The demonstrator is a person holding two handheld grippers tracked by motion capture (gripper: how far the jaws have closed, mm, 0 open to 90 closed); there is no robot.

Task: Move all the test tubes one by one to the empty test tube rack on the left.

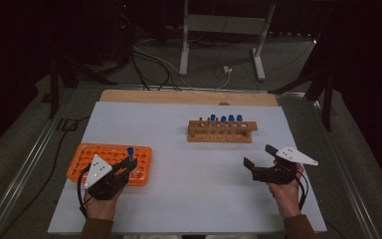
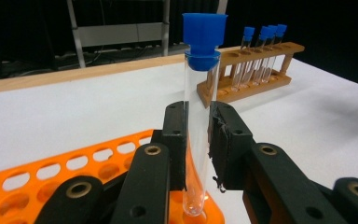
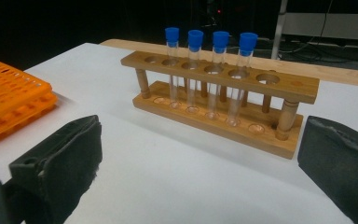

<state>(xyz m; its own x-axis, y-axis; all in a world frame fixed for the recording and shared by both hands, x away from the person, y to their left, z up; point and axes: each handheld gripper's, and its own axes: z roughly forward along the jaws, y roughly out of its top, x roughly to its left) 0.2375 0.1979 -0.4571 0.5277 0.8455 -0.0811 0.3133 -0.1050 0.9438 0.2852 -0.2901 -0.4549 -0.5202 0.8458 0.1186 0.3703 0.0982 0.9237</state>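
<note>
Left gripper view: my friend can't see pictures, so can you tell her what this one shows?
Two black jaws of the left gripper squeeze a clear test tube with a blue cap, holding it upright with its bottom in a hole at the corner of an orange rack. Farther back on the white table stands a wooden rack holding more blue-capped tubes.

Laboratory recording bay. A white-topped counter [image 1: 189, 199] carries a wooden six-hole test-tube rack [image 3: 223, 100] holding clear glass tubes with blue caps [image 3: 195, 39] and an orange perforated plastic tube rack [image 1: 87, 154]; dark surroundings, floor cables [image 1: 154, 62], metal frame legs [image 1: 184, 45].
</note>
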